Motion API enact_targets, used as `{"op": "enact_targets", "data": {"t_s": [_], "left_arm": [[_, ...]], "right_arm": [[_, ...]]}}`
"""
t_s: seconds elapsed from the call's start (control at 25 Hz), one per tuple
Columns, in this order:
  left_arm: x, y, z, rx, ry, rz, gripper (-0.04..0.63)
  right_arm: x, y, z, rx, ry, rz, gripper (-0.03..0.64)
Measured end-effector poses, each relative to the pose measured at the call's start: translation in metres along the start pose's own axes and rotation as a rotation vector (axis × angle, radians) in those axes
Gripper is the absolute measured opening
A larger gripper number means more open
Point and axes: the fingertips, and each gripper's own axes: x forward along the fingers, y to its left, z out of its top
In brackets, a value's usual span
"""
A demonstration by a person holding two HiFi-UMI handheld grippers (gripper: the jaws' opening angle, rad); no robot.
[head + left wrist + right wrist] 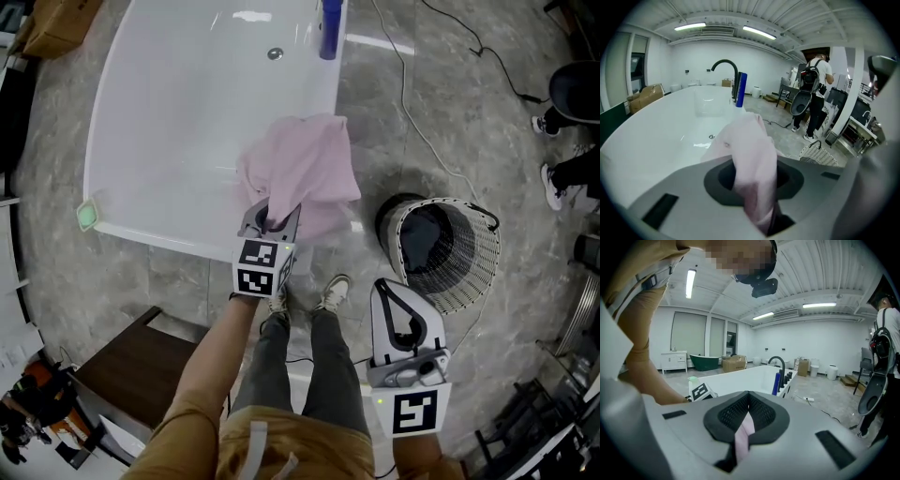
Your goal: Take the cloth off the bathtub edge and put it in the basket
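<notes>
A pink cloth (305,173) hangs over the near edge of the white bathtub (169,239). My left gripper (272,217) is at the cloth's lower end and is shut on it. In the left gripper view a fold of the cloth (750,140) runs down between the jaws of that gripper (757,201) and is pinched there. The white wire basket (450,248) stands on the floor to the right of the tub, with something dark inside; its rim also shows as the basket (818,154). My right gripper (386,284) hovers just left of the basket, shut and holding nothing.
A blue bottle (330,28) and a black faucet (725,65) stand at the tub's far rim. A green object (86,216) sits on the left corner. A cable (412,103) crosses the floor. My feet (333,291) are by the tub. Another person (818,79) stands at right.
</notes>
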Motion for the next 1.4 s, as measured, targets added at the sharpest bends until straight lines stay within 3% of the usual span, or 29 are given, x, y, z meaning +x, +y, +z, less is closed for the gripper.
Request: {"op": "enact_targets", "data": {"t_s": [0.2,0.44,1.0,1.24,1.4], "left_arm": [[-0.046,-0.008,0.048,0.045,-0.107,-0.005,0.103],[-0.115,-0.001,0.101,0.021,-0.252,0.023,0.101],[-0.344,-0.031,0.269,0.124,-0.607,0.055,0.101],[-0.462,-0.04,0.303,0.115,-0.774,0.064,0.101],[-0.516,-0.049,0.317,0.128,-0.843,0.07,0.101]], "right_arm": [[-0.01,0.007,0.02,-0.01,-0.03,-0.002,0.003],[-0.025,0.017,0.045,-0.017,-0.062,-0.01,0.005],[-0.086,0.052,0.161,-0.075,-0.188,-0.01,0.004],[-0.11,0.084,0.205,-0.147,-0.227,0.006,0.003],[-0.123,0.091,0.237,-0.173,-0.265,-0.002,0.004]]}}
